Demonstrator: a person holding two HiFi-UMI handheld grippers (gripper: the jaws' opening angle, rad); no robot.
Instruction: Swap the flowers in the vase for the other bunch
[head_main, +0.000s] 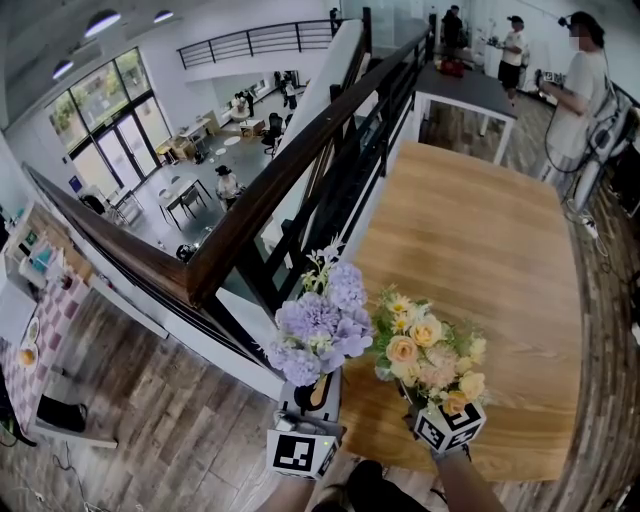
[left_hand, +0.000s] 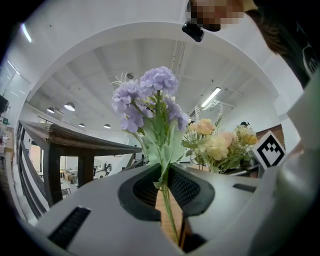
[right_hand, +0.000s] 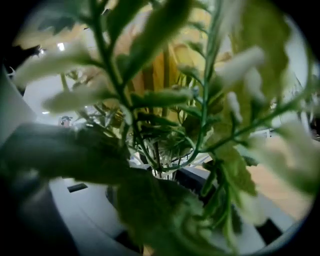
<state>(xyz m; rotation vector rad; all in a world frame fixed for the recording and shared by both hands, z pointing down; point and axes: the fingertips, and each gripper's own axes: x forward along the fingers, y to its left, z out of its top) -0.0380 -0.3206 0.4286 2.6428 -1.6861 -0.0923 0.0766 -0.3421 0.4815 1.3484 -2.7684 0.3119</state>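
Observation:
In the head view my left gripper (head_main: 318, 388) is shut on the thin green stem of the purple bunch (head_main: 320, 322), which stands upright just past the table's left edge. The left gripper view shows that stem pinched between the dark pads (left_hand: 187, 187), with the purple blooms (left_hand: 147, 97) above. Right beside it is the yellow and peach bunch (head_main: 432, 350), its stems running down between the jaws of my right gripper (head_main: 422, 402). In the right gripper view, leaves cover most of the jaws (right_hand: 160, 175). The pads that show stand apart from the stems (right_hand: 157, 160). No vase is clearly visible.
The wooden table (head_main: 480, 240) stretches away ahead. A dark railing (head_main: 300, 160) runs along its left side, with a drop to a lower floor beyond. People stand at the far right (head_main: 580, 80) near a grey table (head_main: 465, 90).

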